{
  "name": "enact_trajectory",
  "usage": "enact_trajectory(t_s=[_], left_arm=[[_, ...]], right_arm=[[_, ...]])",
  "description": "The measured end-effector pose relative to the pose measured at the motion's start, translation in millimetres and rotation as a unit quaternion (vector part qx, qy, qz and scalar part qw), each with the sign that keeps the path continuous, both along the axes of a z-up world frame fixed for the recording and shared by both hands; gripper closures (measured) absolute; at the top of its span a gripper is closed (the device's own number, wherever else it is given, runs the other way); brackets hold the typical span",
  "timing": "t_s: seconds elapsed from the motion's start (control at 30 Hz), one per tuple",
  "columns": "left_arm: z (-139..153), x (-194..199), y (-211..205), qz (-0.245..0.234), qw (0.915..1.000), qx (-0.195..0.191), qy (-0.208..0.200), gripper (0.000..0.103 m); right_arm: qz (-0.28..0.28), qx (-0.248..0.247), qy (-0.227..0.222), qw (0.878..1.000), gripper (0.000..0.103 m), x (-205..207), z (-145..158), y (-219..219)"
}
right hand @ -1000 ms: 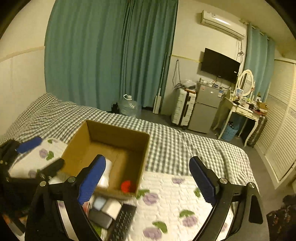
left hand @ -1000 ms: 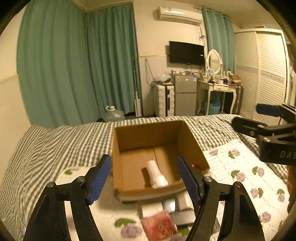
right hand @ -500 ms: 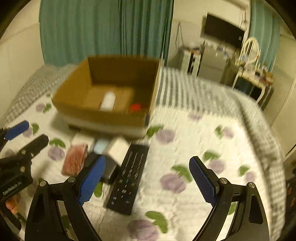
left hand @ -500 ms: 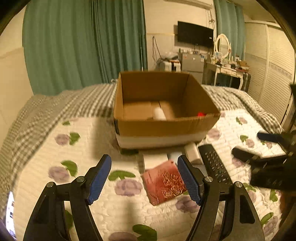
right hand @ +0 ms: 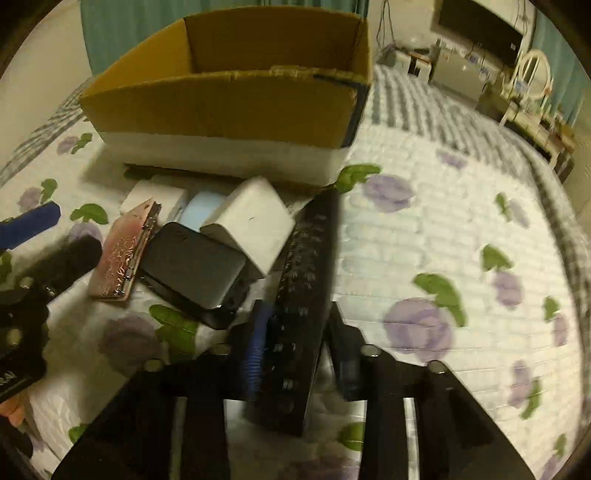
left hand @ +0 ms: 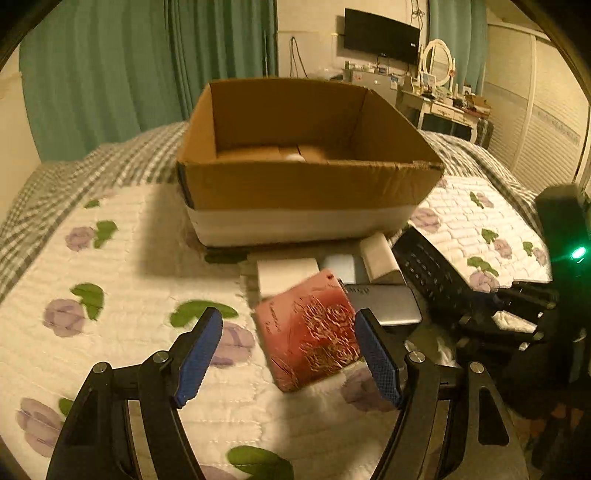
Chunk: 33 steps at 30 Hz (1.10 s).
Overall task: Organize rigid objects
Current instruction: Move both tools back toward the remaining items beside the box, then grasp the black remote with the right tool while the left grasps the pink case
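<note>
blue-padded fingers of the left hand-held gripper (left hand: 288, 354) are spread wide over the quilt, w/ the red notebook (left hand: 310, 328) lying between them, right pad just beside its edge; contact unclear. right hand-held gripper (right hand: 295, 350) is closed narrow on the near end of the black remote (right hand: 303, 295), pads pressed against both long sides. remote runs away from the gripper toward the cardboard box (right hand: 229, 107).

just left of the remote, a cluster on the bed (right hand: 443, 229): dark grey flat case (right hand: 192, 266), a white box (right hand: 251, 225) tilted and resting partly on it, a pale blue item (right hand: 201, 210) behind, another white box (right hand: 155, 195) further left under the notebook's far edge. notebook's ring binding shows in right wrist view.

beyond the cluster the open box sits on the floral quilt, white band round its base. inside, from left wrist view, only a bit of a white object (left hand: 295, 157) shows above the front wall.

far bkgd: green curtains (left hand: 110, 74), wall tv (left hand: 380, 26).
</note>
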<state>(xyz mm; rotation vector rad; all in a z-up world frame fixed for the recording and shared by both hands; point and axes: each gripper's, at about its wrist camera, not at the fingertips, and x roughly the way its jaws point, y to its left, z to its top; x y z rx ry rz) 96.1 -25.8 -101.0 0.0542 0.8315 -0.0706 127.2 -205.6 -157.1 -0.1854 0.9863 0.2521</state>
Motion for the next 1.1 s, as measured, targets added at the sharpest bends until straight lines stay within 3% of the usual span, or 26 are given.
enact_trajectory(t_s=[0.17,0.4,0.63,0.8,0.97,1.0,1.1], left_arm=[[-11.7,6.6,-2.4,0.004,0.9994,-0.019,0.03,0.026],[-17.2,-3.0,-3.8,-0.014,0.9985,-0.001,0.052,0.026],[-30.4,-4.5,-33.4,-0.047,0.9948,0.061,0.066,0.026],[-31.5,12.1,-39.2,-0.021,0.9921,0.114,0.049,0.026],[-29.4,14.1,-28.9,-0.041,0.9933,0.099,0.045,0.029],[-28.0,12.9,-28.5,-0.044,0.9929,0.102,0.041,0.031],[-17.0,8.0,-25.9,-0.063,0.9932,0.094,0.027,0.07]], right_arm=[[-0.017,0.022,-0.011,1.0,0.083,-3.2,14.6,-20.4],[-0.018,0.027,-0.009,0.999,0.083,-4.6,15.0,-23.9],[-0.02,0.033,-0.008,0.999,0.083,-3.4,14.9,-26.2],[-0.022,0.031,-0.006,0.999,0.083,-2.3,12.2,-25.3],[-0.022,0.034,-0.006,0.999,0.083,-2.0,12.1,-25.8],[-0.022,0.035,-0.007,0.999,0.083,-1.8,12.3,-25.9],[-0.02,0.035,-0.01,0.999,0.083,-1.8,14.1,-24.7]])
